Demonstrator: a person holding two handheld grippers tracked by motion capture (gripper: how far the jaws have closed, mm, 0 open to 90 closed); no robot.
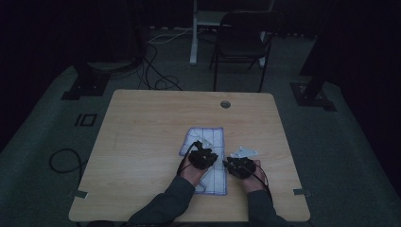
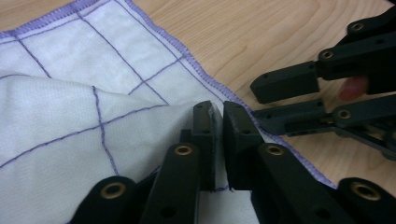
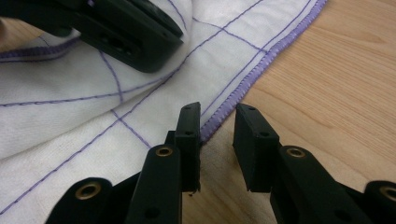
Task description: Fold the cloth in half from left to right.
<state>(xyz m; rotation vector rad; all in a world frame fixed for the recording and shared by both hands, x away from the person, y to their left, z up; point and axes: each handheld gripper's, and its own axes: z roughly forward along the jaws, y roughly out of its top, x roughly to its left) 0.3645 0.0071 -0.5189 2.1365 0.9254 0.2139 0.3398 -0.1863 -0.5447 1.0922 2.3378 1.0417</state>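
A white cloth (image 1: 208, 156) with a purple stitched grid and purple hemmed edge lies on the wooden table (image 1: 142, 142), a little toward five o'clock from the table's middle in the high view. Its far part is spread flat toward twelve o'clock, while the near part runs down to six o'clock between the person's two hands.

The left gripper (image 1: 203, 153) sits on the cloth, with the left hand (image 1: 191, 172) behind it at six o'clock. In the left gripper view its two black jaws stand nearly together, and a thin fold of the cloth (image 2: 93, 121) is pinched between the pads (a sliver of white fabric shows in the narrow slit). The fabric rises in a soft ridge toward nine o'clock of that grip, so part of the cloth lies doubled over itself there. The hem (image 2: 196, 65) runs diagonally from about eleven o'clock to five o'clock in that view, passing just beside the jaws.

The right gripper (image 1: 239, 165) rests just beside the cloth's right edge, at three o'clock of the left one, held by the right hand (image 1: 250, 179). In the right gripper view its jaws stand apart with bare wood between them; the left jaw's tip is at the purple hem (image 3: 261, 60), whether touching I cannot tell. The left gripper (image 3: 116, 28) shows at eleven o'clock in that view, over the cloth (image 3: 70, 107).
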